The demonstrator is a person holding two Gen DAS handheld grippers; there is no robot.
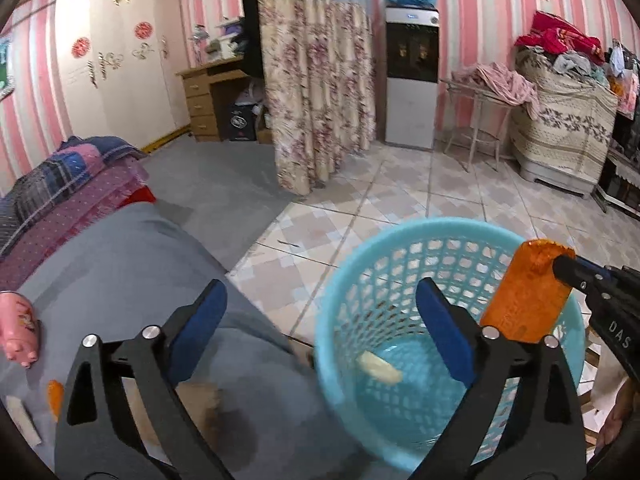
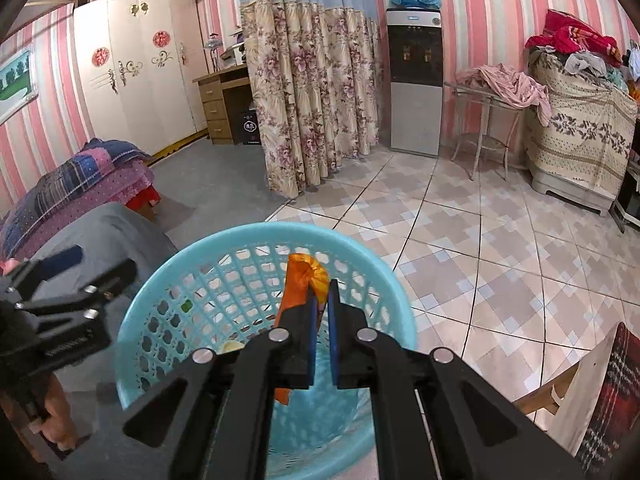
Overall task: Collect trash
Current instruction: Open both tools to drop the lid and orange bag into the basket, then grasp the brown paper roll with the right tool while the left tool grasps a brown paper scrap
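Right tongs (image 2: 322, 300) half-hide orange wrapper (image 2: 302, 280).

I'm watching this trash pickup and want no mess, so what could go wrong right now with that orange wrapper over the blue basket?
The right gripper pinches the orange wrapper above the blue basket; the light wrapper might cling to a pad or drift off when let go. The basket's wall is open lattice, so small scraps could slip through. The open left gripper straddles the near rim and might tip the basket.
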